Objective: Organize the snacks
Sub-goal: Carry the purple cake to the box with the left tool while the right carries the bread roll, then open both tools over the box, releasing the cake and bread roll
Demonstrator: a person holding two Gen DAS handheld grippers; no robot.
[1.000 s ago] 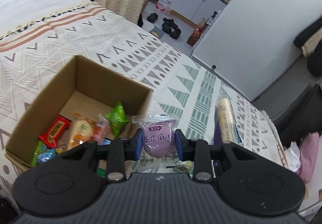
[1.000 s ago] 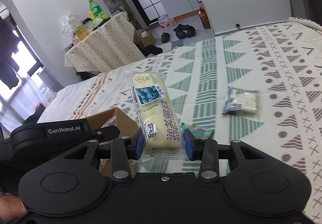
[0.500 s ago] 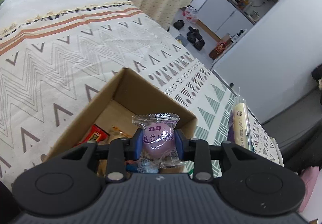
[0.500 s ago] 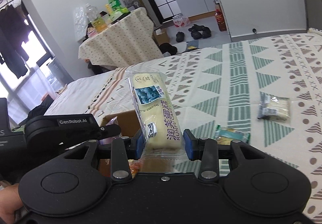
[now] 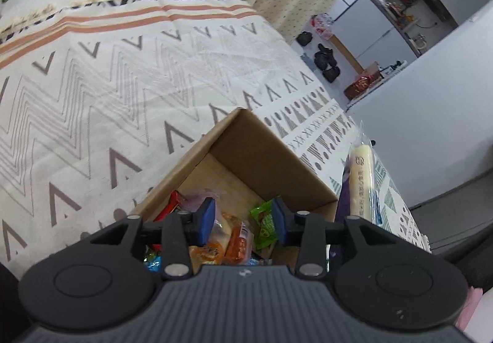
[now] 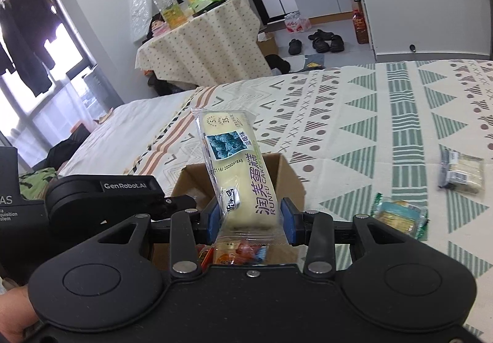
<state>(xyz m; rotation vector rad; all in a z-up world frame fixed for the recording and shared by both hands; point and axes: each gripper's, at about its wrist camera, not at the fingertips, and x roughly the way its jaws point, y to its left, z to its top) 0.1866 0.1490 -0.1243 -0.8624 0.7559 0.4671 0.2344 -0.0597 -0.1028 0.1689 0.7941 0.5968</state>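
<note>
An open cardboard box (image 5: pixel 262 145) sits on the patterned bedspread and holds several wrapped snacks, among them a green packet (image 5: pixel 263 224) and an orange one (image 5: pixel 238 239). My left gripper (image 5: pixel 243 219) is open and empty above the box. A pale purple packet (image 5: pixel 197 198) lies in the box just beyond its left finger. My right gripper (image 6: pixel 251 218) is shut on a long cream cake bar (image 6: pixel 237 170), held upright over the box (image 6: pixel 289 176). The bar also shows at the right in the left wrist view (image 5: pixel 363 182).
Two more wrapped snacks lie on the bedspread to the right: a green-edged packet (image 6: pixel 399 216) and a pale cracker pack (image 6: pixel 462 173). A cloth-covered table (image 6: pixel 203 44) with bottles stands beyond the bed. Shoes (image 6: pixel 326 42) lie on the floor.
My left gripper has opened and let go of the purple snack, which now lies in the box. My right gripper with the cake bar has moved closer over the box.
</note>
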